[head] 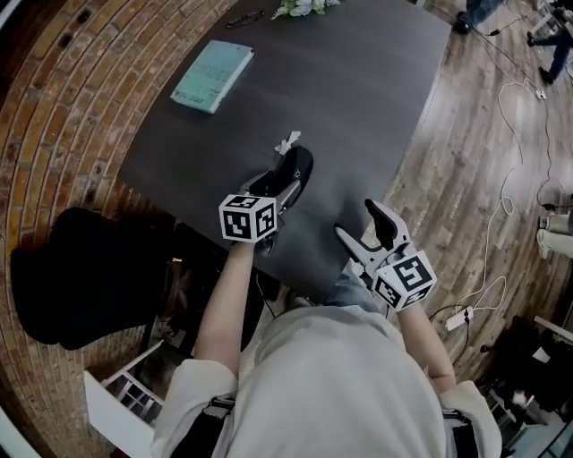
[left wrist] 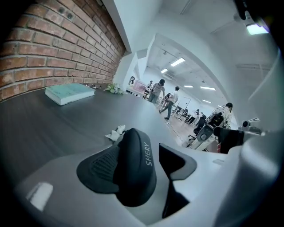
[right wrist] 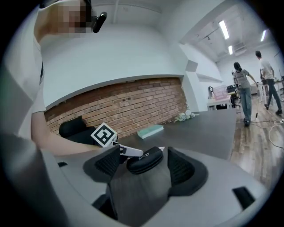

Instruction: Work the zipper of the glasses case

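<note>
Dark table, "SHERY" glasses case

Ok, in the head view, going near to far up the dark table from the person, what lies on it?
First the black glasses case → white crumpled scrap → teal book → white flowers at the far edge.

1 case, 1 bk, 1 tissue(?)
</note>
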Demonstrator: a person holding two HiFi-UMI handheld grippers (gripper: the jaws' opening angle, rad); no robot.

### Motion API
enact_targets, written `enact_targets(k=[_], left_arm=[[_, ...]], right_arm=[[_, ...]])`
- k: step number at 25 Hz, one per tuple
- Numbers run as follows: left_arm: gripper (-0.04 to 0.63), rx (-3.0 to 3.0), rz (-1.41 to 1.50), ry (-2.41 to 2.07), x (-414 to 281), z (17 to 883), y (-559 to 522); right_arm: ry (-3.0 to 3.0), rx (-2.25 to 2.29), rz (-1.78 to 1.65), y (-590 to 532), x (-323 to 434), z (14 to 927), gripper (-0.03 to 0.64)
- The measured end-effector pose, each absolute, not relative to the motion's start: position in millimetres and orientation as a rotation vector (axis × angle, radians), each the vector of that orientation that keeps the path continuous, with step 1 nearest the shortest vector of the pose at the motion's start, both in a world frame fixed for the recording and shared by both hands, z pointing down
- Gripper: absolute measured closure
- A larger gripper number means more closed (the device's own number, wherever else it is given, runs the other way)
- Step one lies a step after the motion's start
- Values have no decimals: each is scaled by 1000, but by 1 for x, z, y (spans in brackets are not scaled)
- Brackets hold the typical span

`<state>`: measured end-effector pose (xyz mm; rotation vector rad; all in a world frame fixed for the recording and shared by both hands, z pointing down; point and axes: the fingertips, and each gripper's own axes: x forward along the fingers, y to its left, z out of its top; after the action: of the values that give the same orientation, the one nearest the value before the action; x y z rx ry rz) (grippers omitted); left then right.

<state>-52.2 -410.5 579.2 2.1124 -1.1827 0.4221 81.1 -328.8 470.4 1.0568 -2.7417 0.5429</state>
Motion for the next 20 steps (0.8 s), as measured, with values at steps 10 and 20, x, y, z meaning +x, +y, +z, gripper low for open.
enact_targets(k=[10,20], left_arm=[[293,2055,500,-1018,-41,615,-428],[305,2052,597,-960,1,633,-414]], right_arm=[[-2752,940,577,-355,67,487,299],[-2732,1001,578,-351,80,489,304]])
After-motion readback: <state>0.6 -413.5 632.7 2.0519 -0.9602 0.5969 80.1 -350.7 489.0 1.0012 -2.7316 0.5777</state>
